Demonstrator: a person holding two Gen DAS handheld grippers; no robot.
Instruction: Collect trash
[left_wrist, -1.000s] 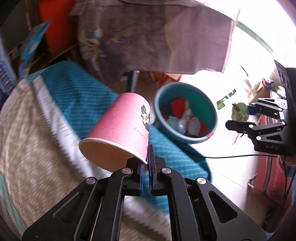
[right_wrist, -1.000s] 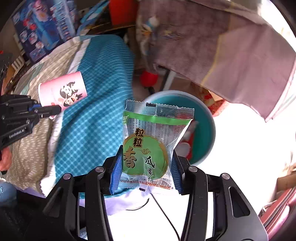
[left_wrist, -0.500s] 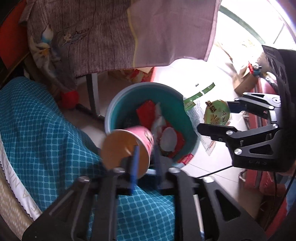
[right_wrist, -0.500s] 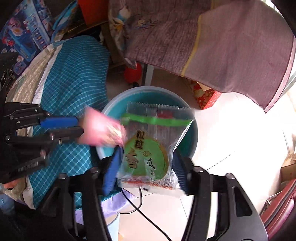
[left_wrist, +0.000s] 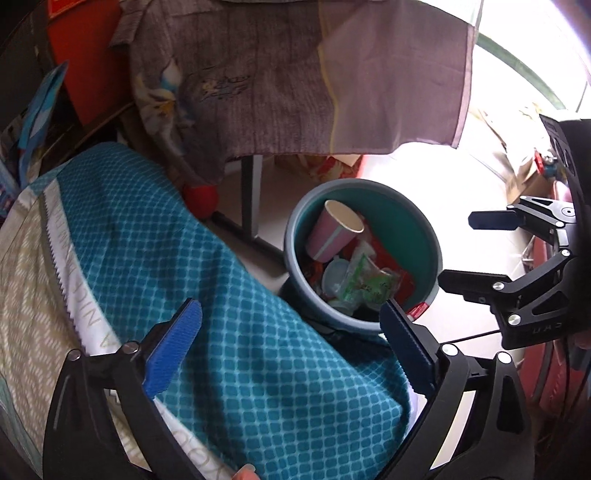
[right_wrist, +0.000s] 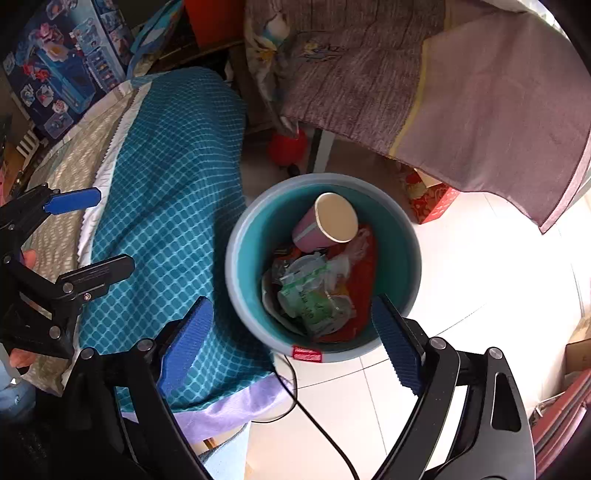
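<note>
A teal trash bin stands on the floor beside the bed; it also shows in the left wrist view. A pink paper cup lies inside it on other trash. A green snack packet lies in the bin too. My left gripper is open and empty above the bed edge, left of the bin; it shows at the left in the right wrist view. My right gripper is open and empty above the bin's near rim; it shows at the right in the left wrist view.
A teal checked blanket covers the bed at the left. A brown-and-pink cloth hangs over a table behind the bin. A red box sits on the white tiled floor. A black cable runs across the floor near the bin.
Both grippers have opened. The pink cup left the left gripper and the green packet left the right gripper; both now lie in the bin.
</note>
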